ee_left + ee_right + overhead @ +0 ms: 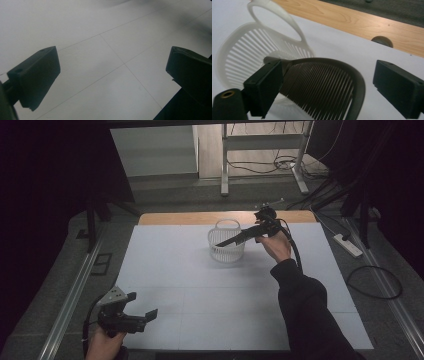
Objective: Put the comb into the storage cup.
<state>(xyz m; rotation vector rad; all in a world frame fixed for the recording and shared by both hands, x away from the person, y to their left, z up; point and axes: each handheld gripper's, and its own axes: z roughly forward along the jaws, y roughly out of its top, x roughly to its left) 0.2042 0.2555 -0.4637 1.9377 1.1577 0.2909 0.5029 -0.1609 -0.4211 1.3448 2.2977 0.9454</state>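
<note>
Dim floor, cables and metal frame legs surrounded a tabletop covered by a white sheet (165, 270), with a strip of bare light wood (175, 218) along its far edge.

Near the middle of that far edge stood a white plastic slotted basket with a looped handle (226, 252). A dark, fine-toothed comb with a curved spine (235, 239) stretched from the right gripper (255, 232) across the basket's rim. In the right gripper view, the comb (324, 85) lay between the jaws of the right gripper (328, 67), and its far end reached into the basket (237, 50). Those jaws stood wide apart. One was well clear of the comb's spine and the other overlapped the teeth, though I could not tell if it touched them. The comb therefore did not look clamped.

By that reading, most of the job of getting the comb into the basket was done. The tip was inside, but the rest still slanted out over the rim. What probably remained was for the comb to settle fully and for the right hand (275, 245) to draw clear.

At the near left corner of the tabletop, the left gripper (141, 306) was held low with its jaws wide and nothing between them. In its own view, the left gripper (112, 65) looked down on bare white sheet.
</note>
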